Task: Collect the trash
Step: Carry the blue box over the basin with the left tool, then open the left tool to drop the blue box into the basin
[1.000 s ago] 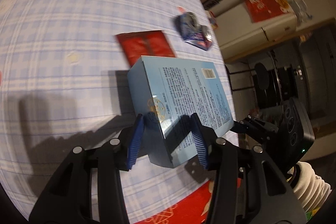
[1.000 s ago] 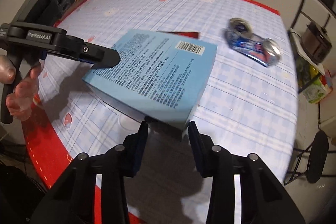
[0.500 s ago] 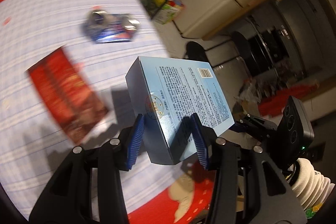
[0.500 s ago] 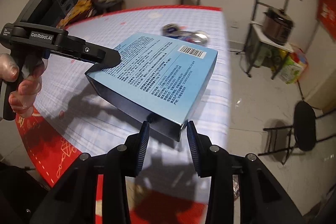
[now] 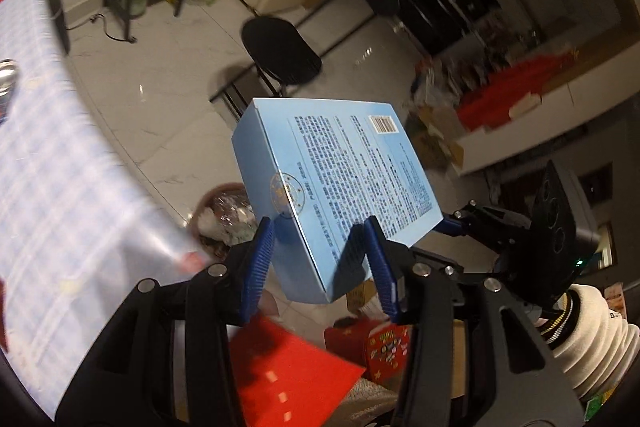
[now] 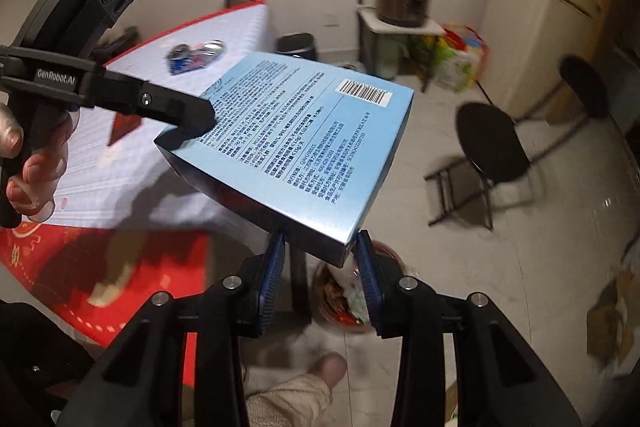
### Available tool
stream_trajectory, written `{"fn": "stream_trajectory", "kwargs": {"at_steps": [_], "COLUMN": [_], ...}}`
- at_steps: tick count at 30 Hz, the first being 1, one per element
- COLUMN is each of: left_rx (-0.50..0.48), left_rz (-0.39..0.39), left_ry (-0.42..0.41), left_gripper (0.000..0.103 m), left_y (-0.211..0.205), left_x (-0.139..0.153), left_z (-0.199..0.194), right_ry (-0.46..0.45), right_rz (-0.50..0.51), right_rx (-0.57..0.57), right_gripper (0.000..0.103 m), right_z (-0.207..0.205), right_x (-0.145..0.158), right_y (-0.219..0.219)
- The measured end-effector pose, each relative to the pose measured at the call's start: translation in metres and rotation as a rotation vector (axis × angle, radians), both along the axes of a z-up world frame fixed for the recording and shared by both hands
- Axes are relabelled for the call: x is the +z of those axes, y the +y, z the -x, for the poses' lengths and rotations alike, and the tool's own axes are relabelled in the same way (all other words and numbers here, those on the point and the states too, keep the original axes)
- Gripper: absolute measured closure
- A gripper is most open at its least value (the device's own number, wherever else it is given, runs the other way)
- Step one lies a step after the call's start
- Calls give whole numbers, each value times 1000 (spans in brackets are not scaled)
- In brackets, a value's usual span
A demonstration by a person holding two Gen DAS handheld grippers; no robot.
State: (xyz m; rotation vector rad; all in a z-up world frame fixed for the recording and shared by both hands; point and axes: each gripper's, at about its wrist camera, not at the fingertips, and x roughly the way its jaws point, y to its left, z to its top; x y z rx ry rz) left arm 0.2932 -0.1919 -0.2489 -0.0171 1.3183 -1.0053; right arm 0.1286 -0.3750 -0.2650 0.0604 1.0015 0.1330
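A light blue printed box (image 5: 336, 187) is held in the air by both grippers, off the table's edge and over the floor. My left gripper (image 5: 320, 247) is shut on one corner of it. My right gripper (image 6: 320, 251) is shut on another corner of the box (image 6: 296, 139). A round waste basket (image 5: 224, 211) full of trash stands on the floor just below the box, also in the right wrist view (image 6: 348, 299). A crushed blue can (image 6: 196, 55) and a red packet (image 6: 124, 127) lie on the checked table (image 6: 132, 163).
Black chairs (image 6: 492, 147) stand on the white tile floor. A stand with a cooker (image 6: 404, 3) and bags is by the wall, next to a fridge (image 6: 568, 11). A small black bin (image 6: 296, 45) stands past the table. The tablecloth has a red hem (image 5: 288, 379).
Both grippers have swung the blue box off the table and to the right, so it now hangs over the floor above the waste basket. Both grips have stayed shut.
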Motion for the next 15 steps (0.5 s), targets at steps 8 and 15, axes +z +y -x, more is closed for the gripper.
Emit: {"fn": "stream_trajectory", "kwargs": {"at_steps": [8, 15], "left_rx": [-50, -19], "left_rz": [-31, -108], "left_ry": [35, 28], "left_gripper": [56, 50], "left_y": [-42, -40], "left_x": [-27, -47], "left_z": [9, -2], "right_ry": [36, 96], "right_rz": [-8, 57], "right_rx": [-50, -96], "right_gripper": [67, 52], "right_z": [1, -7], "right_x": [-23, -40], "right_y": [-31, -48]}}
